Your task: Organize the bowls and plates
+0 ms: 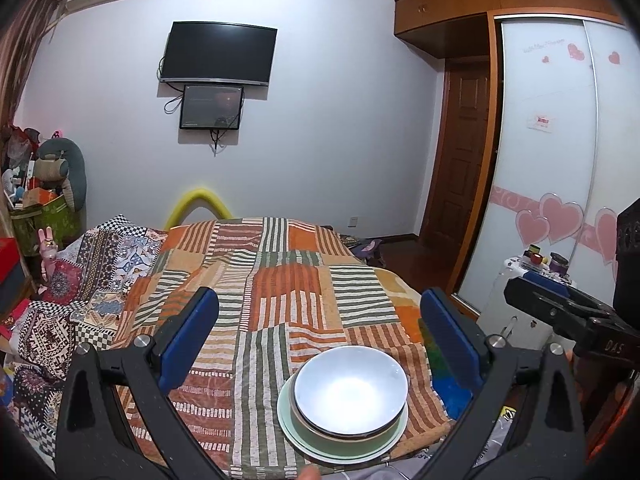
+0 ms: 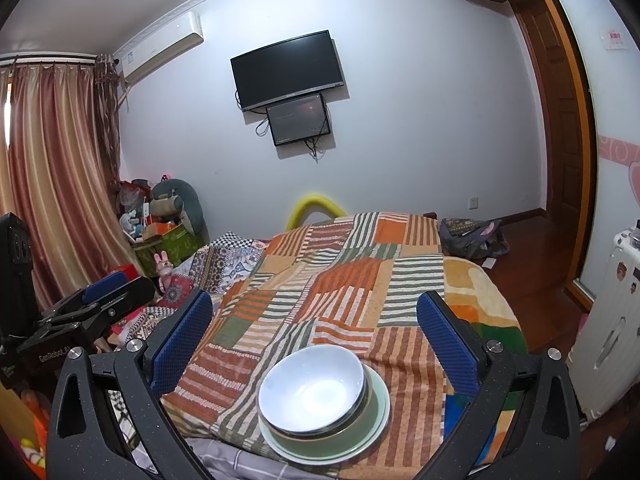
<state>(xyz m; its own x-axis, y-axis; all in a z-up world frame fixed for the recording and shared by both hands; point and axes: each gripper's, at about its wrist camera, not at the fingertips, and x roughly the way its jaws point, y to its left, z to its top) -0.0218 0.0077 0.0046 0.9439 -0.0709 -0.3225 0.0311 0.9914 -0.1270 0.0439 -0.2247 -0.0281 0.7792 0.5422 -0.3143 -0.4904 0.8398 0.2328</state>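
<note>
A white bowl (image 1: 350, 390) sits nested in a green bowl (image 1: 372, 438), which rests on a pale plate (image 1: 344, 454), all stacked near the front edge of the bed. The stack also shows in the right wrist view, with the white bowl (image 2: 312, 390) on top. My left gripper (image 1: 320, 340) is open and empty, held above and behind the stack. My right gripper (image 2: 316, 340) is open and empty, also above the stack. The right gripper shows at the right edge of the left wrist view (image 1: 560, 312), and the left gripper shows at the left of the right wrist view (image 2: 92, 308).
The bed is covered by a striped patchwork blanket (image 1: 280, 280). Clutter and soft toys (image 1: 44, 184) pile up at the left. A white suitcase (image 2: 612, 320) stands at the right beside a wardrobe (image 1: 560, 140). A TV (image 1: 218, 52) hangs on the far wall.
</note>
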